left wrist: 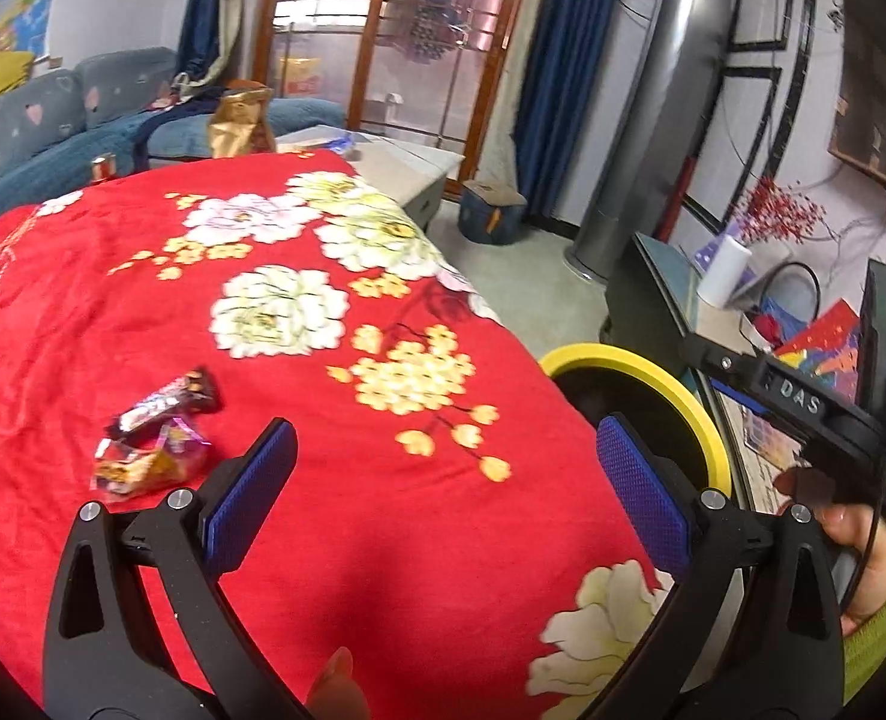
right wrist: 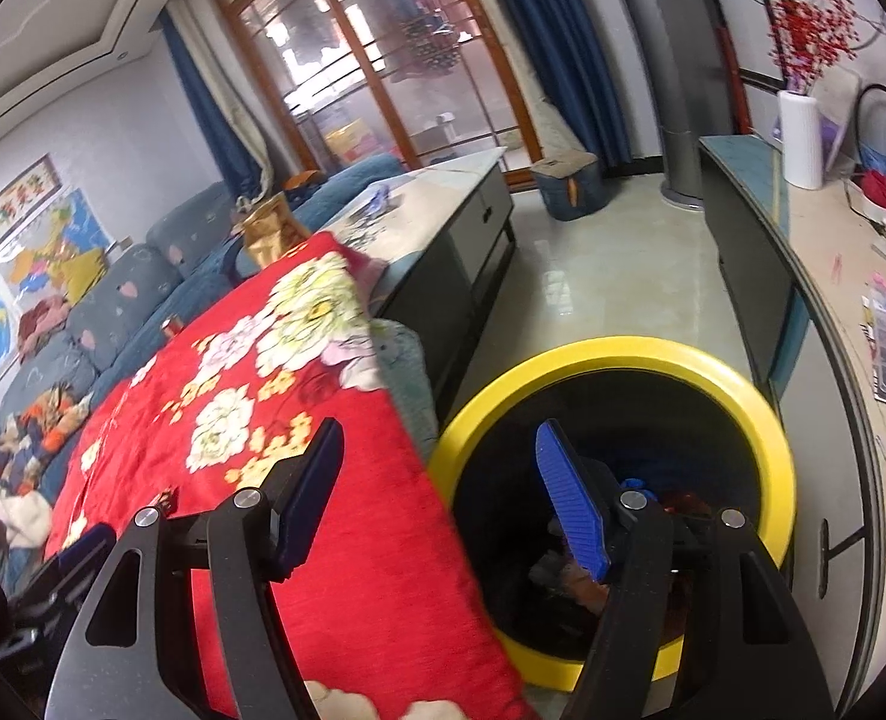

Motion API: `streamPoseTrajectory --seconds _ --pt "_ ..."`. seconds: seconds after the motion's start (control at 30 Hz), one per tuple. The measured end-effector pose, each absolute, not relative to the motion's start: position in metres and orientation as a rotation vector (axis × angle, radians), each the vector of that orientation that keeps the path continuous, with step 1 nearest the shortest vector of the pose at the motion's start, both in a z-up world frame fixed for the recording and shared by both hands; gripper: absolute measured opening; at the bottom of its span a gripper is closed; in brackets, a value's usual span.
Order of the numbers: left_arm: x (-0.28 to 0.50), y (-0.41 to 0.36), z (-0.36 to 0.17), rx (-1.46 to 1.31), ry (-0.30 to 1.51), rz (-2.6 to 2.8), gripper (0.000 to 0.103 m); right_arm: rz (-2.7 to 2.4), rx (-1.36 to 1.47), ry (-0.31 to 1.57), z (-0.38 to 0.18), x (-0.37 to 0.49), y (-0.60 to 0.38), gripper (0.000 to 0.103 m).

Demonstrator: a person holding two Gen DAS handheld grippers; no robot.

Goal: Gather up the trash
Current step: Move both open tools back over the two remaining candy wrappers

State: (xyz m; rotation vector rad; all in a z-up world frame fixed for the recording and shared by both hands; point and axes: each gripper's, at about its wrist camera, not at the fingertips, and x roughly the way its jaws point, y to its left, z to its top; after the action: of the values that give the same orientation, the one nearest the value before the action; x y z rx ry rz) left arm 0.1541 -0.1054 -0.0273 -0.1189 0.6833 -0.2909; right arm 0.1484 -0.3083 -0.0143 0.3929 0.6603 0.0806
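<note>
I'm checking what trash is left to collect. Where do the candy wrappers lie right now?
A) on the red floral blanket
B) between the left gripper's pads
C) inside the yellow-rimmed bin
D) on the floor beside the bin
A: the wrappers lie on the red floral blanket, ahead and to the left of the left gripper, whose pads stand apart with nothing between them.

A surface draped in a red floral blanket [left wrist: 335, 540] carried two crumpled wrappers [left wrist: 155, 438] touching each other near its left side, a gold bag [left wrist: 240, 123] and a small can [left wrist: 102, 168] stood at its far edge.
</note>
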Motion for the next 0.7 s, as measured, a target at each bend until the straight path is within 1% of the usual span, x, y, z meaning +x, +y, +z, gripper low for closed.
streamPoseTrajectory --seconds 0.7 --pt "0.152 -0.031 -0.021 -0.204 0.650 -0.152 0.092 0.277 0.300 0.705 -0.008 0.143 -0.219 0.064"
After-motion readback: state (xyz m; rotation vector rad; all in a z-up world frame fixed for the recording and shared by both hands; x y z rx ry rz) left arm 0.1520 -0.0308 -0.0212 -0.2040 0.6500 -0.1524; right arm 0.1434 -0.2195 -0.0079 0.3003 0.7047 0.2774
